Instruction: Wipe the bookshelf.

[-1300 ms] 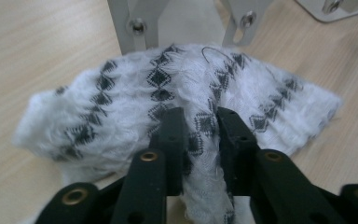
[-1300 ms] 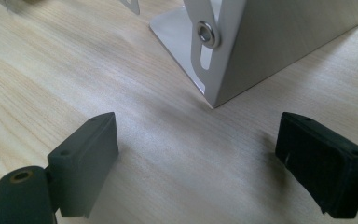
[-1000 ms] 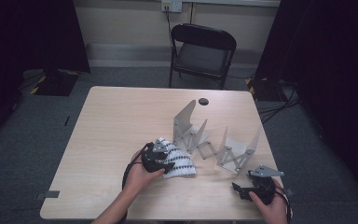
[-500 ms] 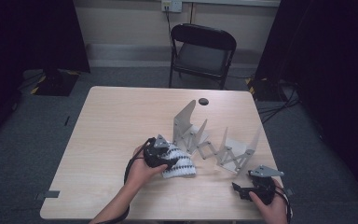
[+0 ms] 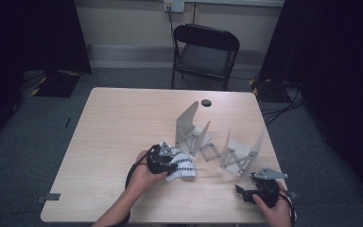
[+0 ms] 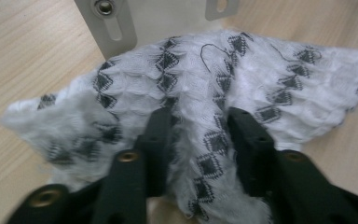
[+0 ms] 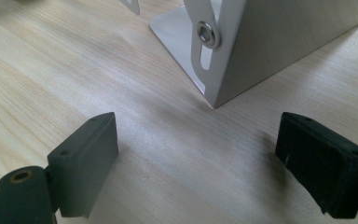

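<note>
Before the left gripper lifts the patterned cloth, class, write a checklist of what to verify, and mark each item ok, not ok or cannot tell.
1. A fold of the white cloth lies between the left gripper jaws, which have just been closing: ok.
2. Pads pressing firmly enough to hold the cloth through a lift: cannot tell.
3. Cloth free of the metal rack: not ok; in the left gripper view its far edge lies against the rack's plate.
4. Right gripper open and holding nothing: ok.
5. Right gripper clear of the cloth, resting near the rack's other end: ok.
6. Bare table beside the cloth for setting it down: ok.
</note>
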A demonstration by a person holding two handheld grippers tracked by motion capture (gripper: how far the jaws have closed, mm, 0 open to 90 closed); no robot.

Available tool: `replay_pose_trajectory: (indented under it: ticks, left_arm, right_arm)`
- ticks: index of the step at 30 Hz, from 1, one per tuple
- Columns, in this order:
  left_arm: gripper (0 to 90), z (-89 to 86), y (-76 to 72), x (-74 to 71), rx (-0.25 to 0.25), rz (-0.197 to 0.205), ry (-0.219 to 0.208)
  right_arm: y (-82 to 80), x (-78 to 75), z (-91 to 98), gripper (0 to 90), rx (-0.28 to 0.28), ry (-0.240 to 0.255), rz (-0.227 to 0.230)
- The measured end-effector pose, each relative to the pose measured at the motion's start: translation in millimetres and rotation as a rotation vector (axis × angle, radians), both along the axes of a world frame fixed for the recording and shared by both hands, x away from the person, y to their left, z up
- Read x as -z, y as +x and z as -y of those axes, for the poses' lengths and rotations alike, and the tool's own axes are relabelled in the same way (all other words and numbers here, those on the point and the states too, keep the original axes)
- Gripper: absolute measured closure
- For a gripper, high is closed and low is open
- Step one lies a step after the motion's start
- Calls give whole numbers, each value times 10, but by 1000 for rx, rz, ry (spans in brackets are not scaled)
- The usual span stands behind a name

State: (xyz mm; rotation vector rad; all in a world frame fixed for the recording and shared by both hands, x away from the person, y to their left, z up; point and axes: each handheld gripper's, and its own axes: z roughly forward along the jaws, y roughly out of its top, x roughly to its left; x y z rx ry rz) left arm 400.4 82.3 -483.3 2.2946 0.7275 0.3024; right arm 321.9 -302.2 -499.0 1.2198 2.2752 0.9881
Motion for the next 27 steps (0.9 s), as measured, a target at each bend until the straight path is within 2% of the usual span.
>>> replay_pose_trajectory:
  ticks: [2, 4, 6, 7, 9, 11, 12, 13, 17, 20, 23, 27]
  left_arm:
    - [757, -33, -7, 4, -15, -20, -37]
    - [768, -50, -21, -16, -28, -27, -47]
    - [774, -67, -25, -40, -26, -32, -36]
    - [776, -120, -42, -121, -41, -28, -73]
    - [777, -172, -49, -228, -45, -16, -90]
    - [777, -229, -61, -408, -58, 8, -117]
    - [777, -229, -61, -408, -58, 8, -117]
    - [777, -271, -66, -586, -63, 37, -139]
    - [776, -294, -92, -1033, -77, 130, -195]
    - [774, -223, -103, -1214, -73, 173, -212]
    - [771, -118, -103, -1217, -59, 178, -212]
    - [771, 57, -91, -984, -38, 131, -178]
  right_arm:
    - [0, 0, 0, 123, 0, 0, 0]
    - [0, 0, 0, 123, 0, 0, 0]
    - [0, 0, 0, 123, 0, 0, 0]
    - [0, 0, 0, 123, 0, 0, 0]
    - [1, 0, 1, 123, -1, 0, 1]
    - [1, 0, 0, 123, 0, 0, 0]
    - [1, 0, 0, 123, 0, 0, 0]
    - [0, 0, 0, 122, 0, 0, 0]
    - [0, 0, 0, 123, 0, 0, 0]
    - [0, 0, 0, 123, 0, 0, 0]
    - [0, 0, 0, 123, 0, 0, 0]
    - [1, 0, 0, 123, 0, 0, 0]
